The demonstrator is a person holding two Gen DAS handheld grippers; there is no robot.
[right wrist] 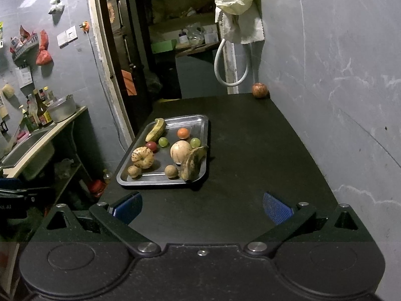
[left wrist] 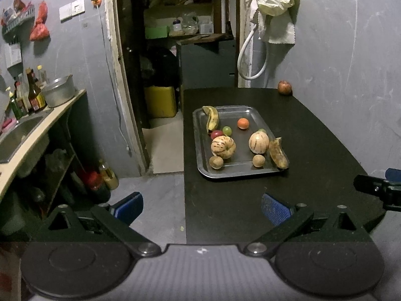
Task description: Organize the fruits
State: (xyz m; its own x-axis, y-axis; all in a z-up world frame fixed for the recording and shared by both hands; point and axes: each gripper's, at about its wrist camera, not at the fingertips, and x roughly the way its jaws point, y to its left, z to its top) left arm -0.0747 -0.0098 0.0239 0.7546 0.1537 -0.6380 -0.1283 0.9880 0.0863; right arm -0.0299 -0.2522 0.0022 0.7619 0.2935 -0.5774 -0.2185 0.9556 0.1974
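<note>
Both your grippers, left gripper [left wrist: 201, 207] and right gripper [right wrist: 202, 207], are spread wide, holding nothing. Fruit tray [right wrist: 200, 123] sits ahead on the black table [right wrist: 250, 150], well apart. Lone apple [right wrist: 260, 90] at far corner.

Brushed metal tray [left wrist: 200, 123], dull sheen along its rim, sitting on a matt black tabletop [left wrist: 313, 150]. Striped melons [left wrist: 223, 147] look smooth and waxy, the bananas [right wrist: 192, 161] mottled and rough. Blue ribbed rubbery pads [right wrist: 277, 210] on matt black plastic fingers. Crumpled pale cloth [right wrist: 238, 5] against a scuffed grey wall [right wrist: 338, 75].
</note>
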